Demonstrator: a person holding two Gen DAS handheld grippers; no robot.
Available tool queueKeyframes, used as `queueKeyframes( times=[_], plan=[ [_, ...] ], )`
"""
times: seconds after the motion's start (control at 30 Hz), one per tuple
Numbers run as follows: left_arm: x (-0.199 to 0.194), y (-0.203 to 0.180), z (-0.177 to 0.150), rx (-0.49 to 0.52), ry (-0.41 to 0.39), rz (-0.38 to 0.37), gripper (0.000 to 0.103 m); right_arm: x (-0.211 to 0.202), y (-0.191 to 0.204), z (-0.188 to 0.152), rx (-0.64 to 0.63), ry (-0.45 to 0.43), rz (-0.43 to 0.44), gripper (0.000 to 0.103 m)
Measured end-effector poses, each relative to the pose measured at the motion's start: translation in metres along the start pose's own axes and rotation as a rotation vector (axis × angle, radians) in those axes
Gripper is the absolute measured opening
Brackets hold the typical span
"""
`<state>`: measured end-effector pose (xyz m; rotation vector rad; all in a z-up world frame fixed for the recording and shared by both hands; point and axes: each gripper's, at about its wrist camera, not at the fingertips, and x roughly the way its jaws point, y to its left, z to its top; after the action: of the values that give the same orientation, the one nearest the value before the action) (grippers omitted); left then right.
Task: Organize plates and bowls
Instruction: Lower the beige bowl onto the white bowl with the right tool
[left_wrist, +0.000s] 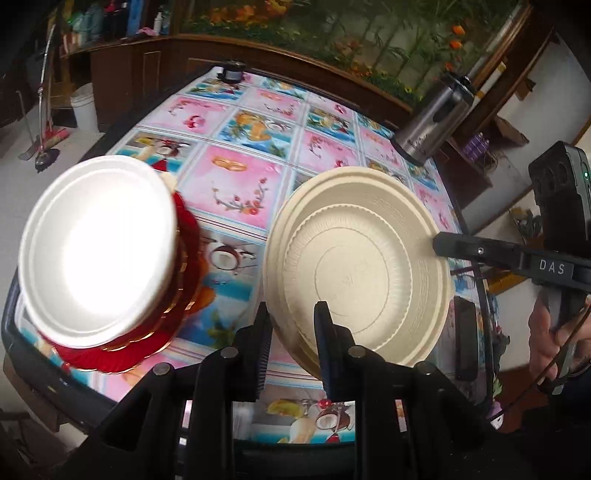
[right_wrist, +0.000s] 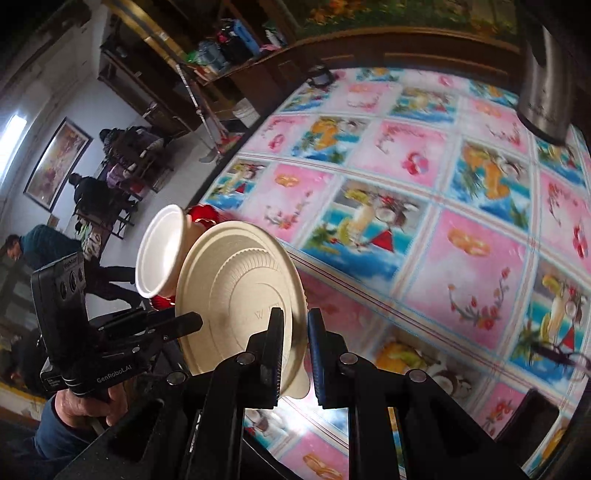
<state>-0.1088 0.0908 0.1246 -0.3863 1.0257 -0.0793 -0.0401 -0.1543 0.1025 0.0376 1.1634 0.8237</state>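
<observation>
Both grippers, left gripper (left_wrist: 291, 354) and right gripper (right_wrist: 295, 354), are clamped on opposite rims of the beige plate (left_wrist: 354, 266), lifted mid-frame. Next, probably, settle it on the white bowl stack (left_wrist: 99, 251) at left.

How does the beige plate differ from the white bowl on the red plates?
The beige plate is wide, shallow and ribbed; the white bowl is smaller, deeper and smooth. The plate is pinched at its rim by the left gripper and the right gripper; the bowl sits ungripped on the red plates. Both are round and look disposable.
</observation>
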Motion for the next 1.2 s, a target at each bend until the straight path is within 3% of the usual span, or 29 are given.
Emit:
queueKeyframes(
  times=[0.33,0.6,0.87,1.2],
  plan=[
    [-0.044,0.053,-0.005,-0.101,-0.078,0.073,0.025,0.023,0.079,0.043,-0.158,-0.003,0.045,0.015],
    [-0.065,0.103,-0.006,-0.191,-0.112,0.126,0.025,0.068,0.138,0.073,-0.261,0.038,0.063,0.015],
    [-0.061,0.146,-0.005,-0.267,-0.112,0.158,0.025,0.117,0.174,0.095,-0.341,0.072,0.042,0.015],
    [-0.046,0.162,-0.003,-0.274,-0.085,0.162,0.025,0.154,0.182,0.113,-0.35,0.093,0.024,0.015]
  ],
)
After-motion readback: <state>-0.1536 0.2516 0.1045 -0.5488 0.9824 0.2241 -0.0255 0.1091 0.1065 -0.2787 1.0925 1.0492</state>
